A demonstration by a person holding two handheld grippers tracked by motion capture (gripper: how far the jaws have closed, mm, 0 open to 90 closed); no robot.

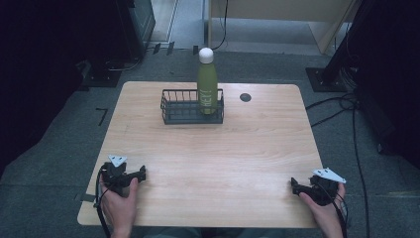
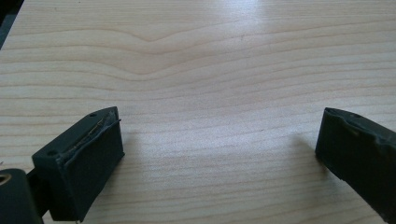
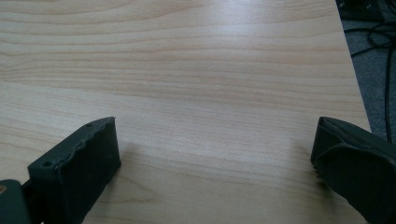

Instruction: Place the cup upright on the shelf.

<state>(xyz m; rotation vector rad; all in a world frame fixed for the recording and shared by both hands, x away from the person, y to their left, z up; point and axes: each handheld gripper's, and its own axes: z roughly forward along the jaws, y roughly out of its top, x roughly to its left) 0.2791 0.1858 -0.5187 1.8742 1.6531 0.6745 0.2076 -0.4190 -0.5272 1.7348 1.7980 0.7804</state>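
I've got both tools down at the near edge of the wooden table (image 1: 257, 148) — the left gripper (image 1: 141, 174) at the near-left corner, the right gripper (image 1: 294, 186) at the near-right, well apart from each other. Left jaws stand wide apart with only bare wood grain between them, gripping nothing. Same on the right: jaws spread wide, empty, the table's right edge and some floor cables (image 3: 378, 42) off to one side. At the far end of the table stands a black wire basket (image 1: 183, 110), and a green bottle (image 1: 207, 89) with a white cap (image 1: 206, 55) stands upright inside its right end. Just right of the basket there's a dark round hole (image 1: 245, 97) in the tabletop. Between my grippers and the basket lies open wood — nothing blocks the way.
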